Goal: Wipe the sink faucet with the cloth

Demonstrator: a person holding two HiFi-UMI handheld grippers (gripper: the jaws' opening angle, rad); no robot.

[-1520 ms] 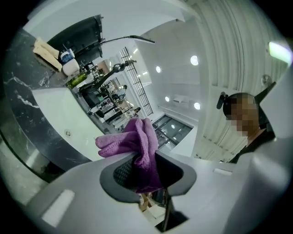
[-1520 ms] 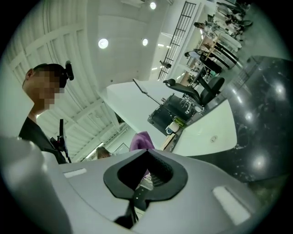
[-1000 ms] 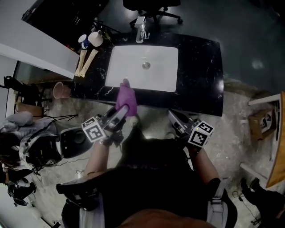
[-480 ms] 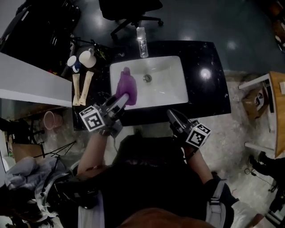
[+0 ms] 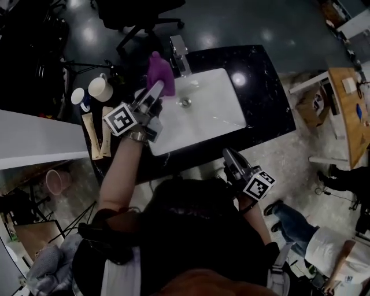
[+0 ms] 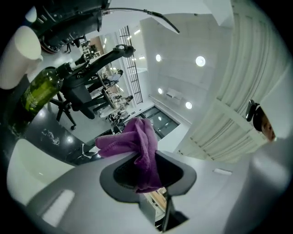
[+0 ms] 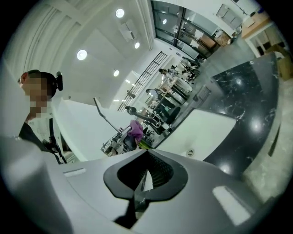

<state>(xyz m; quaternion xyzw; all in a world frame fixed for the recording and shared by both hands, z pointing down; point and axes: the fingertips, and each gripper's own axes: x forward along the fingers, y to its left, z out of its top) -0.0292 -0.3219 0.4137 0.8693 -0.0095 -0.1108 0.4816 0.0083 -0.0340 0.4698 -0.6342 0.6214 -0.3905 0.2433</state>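
Observation:
The purple cloth is pinched in my left gripper, which reaches over the back left corner of the white sink. The cloth hangs just left of the chrome faucet; I cannot tell whether they touch. In the left gripper view the cloth bunches out between the jaws of that gripper. My right gripper stays at the front edge of the black counter, shut and empty. The right gripper view shows those jaws closed, with the sink and the distant cloth beyond.
Two mugs and two long wooden pieces lie on the counter left of the sink. A green bottle stands near the left gripper. An office chair sits behind the counter. A wooden table and a person are at right.
My left gripper has carried the cloth from the sink's near edge across the basin to beside the faucet. The right gripper has stayed shut near the counter's front.

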